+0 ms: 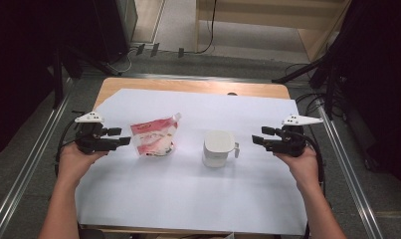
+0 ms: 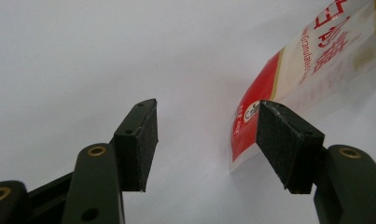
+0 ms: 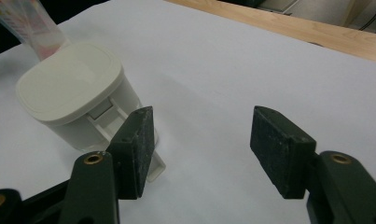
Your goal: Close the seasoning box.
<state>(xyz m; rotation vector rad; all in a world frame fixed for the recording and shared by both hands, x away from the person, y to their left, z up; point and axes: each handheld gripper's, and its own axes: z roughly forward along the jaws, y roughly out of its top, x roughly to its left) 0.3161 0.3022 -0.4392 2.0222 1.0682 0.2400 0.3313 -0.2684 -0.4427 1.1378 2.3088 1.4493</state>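
A red-and-white granulated sugar pouch [image 1: 154, 138] lies left of centre on the white sheet [image 1: 188, 199] that covers the wooden table [image 1: 188, 85], its spout corner pointing to the far right. A lidded white container [image 1: 217, 148] with a side handle stands to its right, well apart from it. The left gripper [image 1: 119, 136] is held just beside the pouch's left edge, jaws spread wide and holding nothing; in the left gripper view the pouch [image 2: 288, 79] lies just past the right jaw. The right gripper [image 1: 260, 135] is near the container's handle on the right, jaws likewise wide apart and empty; in the right gripper view the container [image 3: 76, 91] sits beyond its left jaw.
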